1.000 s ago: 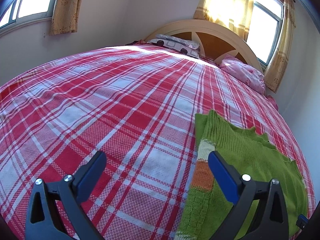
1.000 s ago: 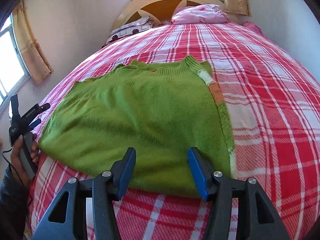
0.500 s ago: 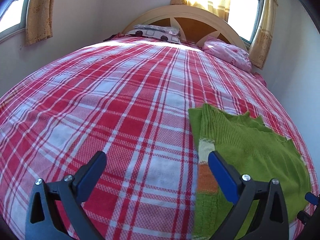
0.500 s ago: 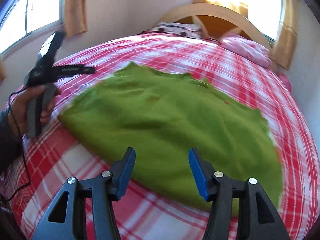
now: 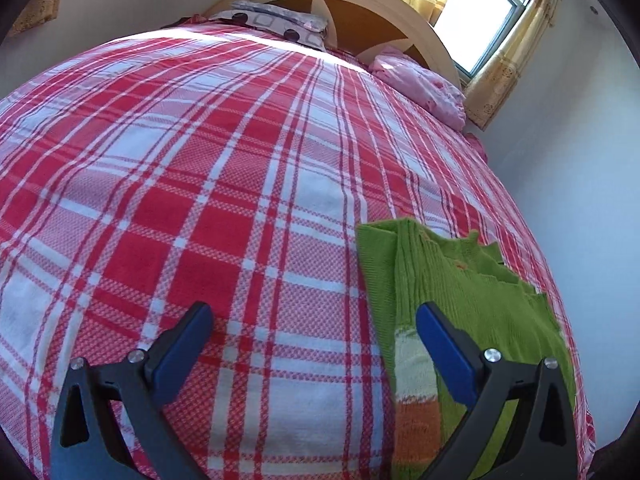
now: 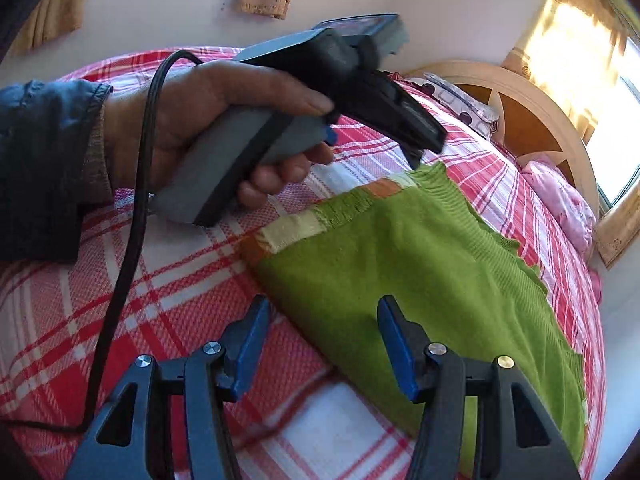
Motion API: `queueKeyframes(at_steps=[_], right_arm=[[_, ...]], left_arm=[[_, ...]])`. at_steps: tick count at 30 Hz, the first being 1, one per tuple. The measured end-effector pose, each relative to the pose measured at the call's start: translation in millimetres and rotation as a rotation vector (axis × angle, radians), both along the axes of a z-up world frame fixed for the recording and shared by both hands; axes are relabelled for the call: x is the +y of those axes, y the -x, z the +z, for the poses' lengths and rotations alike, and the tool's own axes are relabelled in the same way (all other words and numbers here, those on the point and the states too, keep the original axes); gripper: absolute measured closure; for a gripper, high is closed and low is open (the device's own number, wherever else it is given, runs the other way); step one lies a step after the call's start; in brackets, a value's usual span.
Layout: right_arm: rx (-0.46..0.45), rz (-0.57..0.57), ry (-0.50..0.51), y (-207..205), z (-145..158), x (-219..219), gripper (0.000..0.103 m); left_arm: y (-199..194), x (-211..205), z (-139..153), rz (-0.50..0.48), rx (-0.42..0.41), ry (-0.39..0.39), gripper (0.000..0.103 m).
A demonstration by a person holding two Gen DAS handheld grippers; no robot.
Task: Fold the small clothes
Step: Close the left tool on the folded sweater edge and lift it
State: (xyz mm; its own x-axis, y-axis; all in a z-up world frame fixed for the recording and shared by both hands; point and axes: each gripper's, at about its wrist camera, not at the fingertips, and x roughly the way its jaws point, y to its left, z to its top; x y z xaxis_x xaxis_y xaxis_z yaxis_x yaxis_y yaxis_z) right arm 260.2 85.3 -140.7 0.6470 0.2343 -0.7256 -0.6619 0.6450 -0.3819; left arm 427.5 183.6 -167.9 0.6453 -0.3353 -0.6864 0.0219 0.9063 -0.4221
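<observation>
A green knitted garment (image 6: 420, 264) with a cream and orange strip along one edge lies flat on the red-and-white checked bedspread (image 6: 180, 292). My right gripper (image 6: 320, 312) hovers open over the garment's near edge, nothing between its blue pads. In the left wrist view the same garment (image 5: 472, 304) lies at the lower right. My left gripper (image 5: 312, 324) stands wide open above the bedspread (image 5: 200, 184), its right finger over the garment's striped edge. The right wrist view shows a hand (image 6: 192, 120) holding the left gripper's grey handle, its tips hidden there.
A wooden headboard (image 5: 352, 4) with a patterned pillow (image 5: 280, 24) and a pink pillow (image 5: 424, 84) stands at the far end. Curtained windows (image 5: 492, 4) and white walls surround the bed. A black cable (image 6: 132, 220) hangs from the left tool across the bedspread.
The right gripper has swung around and rolled, so the garment now lies diagonally and the hand with the left tool looms close. The left gripper shifted slightly toward the garment's striped edge.
</observation>
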Motion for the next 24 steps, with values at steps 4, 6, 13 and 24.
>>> queueKeyframes(at_steps=[4,6,13,24], right_arm=[[-0.009,-0.022,0.012,-5,-1,11,0.047],[-0.012,-0.025,0.012,-6,-2,15,0.047],[-0.037,-0.037,0.020,-3,-3,12,0.047],[-0.072,-0.032,0.042,13,-4,21,0.047]], left_arm=[[-6,-15,2,-0.085,-0.020,-0.021,0.000],[-11,-22,3,-0.115,-0.025,-0.029,0.000],[-37,-27,4,-0.157,-0.047,0.021,0.000],[-55,-33,1,-0.187,-0.034,0.022,0.001]])
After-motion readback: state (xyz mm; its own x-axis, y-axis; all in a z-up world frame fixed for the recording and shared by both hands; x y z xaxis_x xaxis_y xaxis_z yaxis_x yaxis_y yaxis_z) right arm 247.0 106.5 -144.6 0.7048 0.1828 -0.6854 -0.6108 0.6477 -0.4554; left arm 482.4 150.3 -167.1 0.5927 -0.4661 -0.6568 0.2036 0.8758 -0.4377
